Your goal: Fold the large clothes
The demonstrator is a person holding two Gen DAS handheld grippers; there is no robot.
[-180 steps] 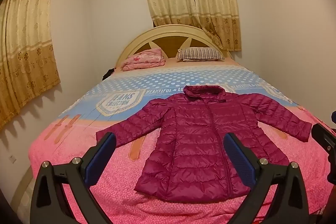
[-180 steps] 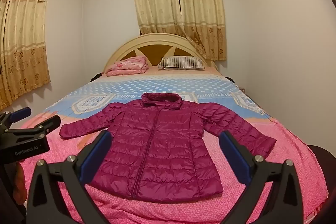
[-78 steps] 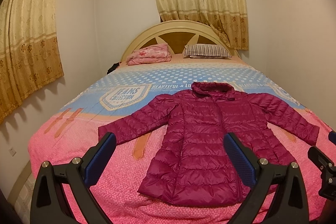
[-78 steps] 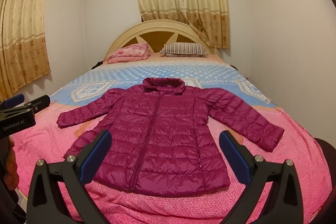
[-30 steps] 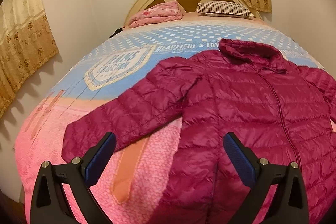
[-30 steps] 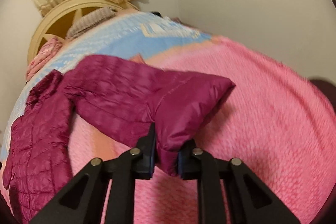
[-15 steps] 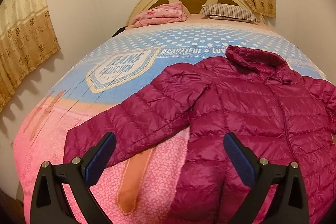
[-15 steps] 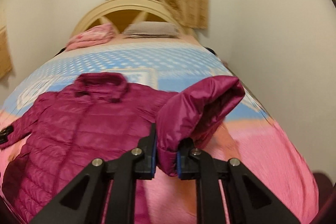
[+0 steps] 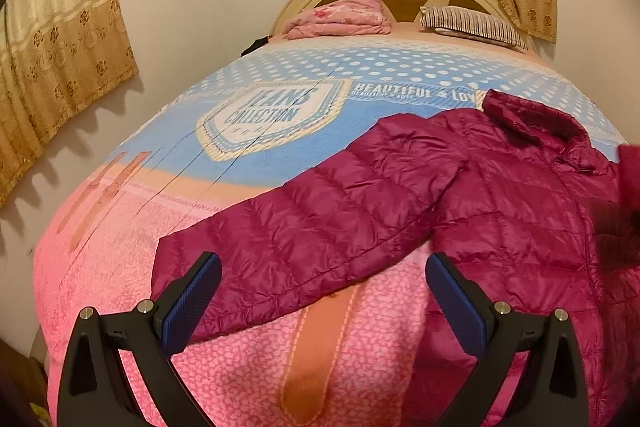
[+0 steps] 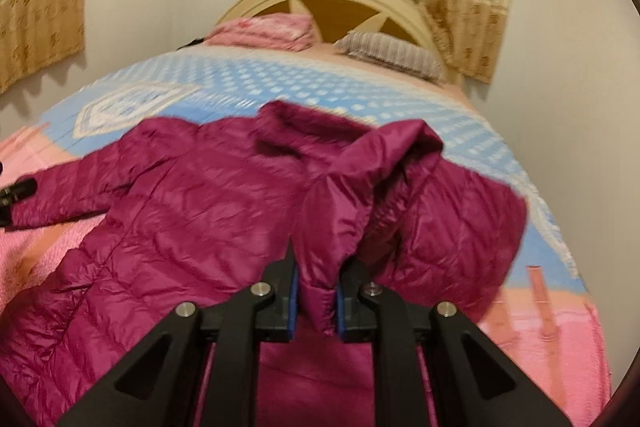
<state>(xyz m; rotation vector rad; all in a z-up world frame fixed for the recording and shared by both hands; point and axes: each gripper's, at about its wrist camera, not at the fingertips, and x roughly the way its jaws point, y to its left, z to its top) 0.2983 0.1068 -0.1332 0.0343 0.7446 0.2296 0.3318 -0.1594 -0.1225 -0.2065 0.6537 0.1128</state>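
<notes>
Right wrist view: right gripper (image 10: 315, 301) clamped on jacket (image 10: 192, 211) sleeve cuff, sleeve lifted over jacket body on bed (image 10: 552, 327). L gripper (image 9: 322, 301) jaws wide, nothing held, above other sleeve

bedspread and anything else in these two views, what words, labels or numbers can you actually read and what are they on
"JEANS COLLECTION": in the shield badge printed on the bedspread, left wrist view.
"BEAUTIFUL + Lov": on the blue band right of the badge; the jacket covers the rest.
Smaller line under "BEAUTIFUL": too small to read.
Small marks under "COLLECTION": too small to read.
Right wrist view: the badge is blurred, nothing readable.
No readable text on the jacket, pillow or grippers.
</notes>
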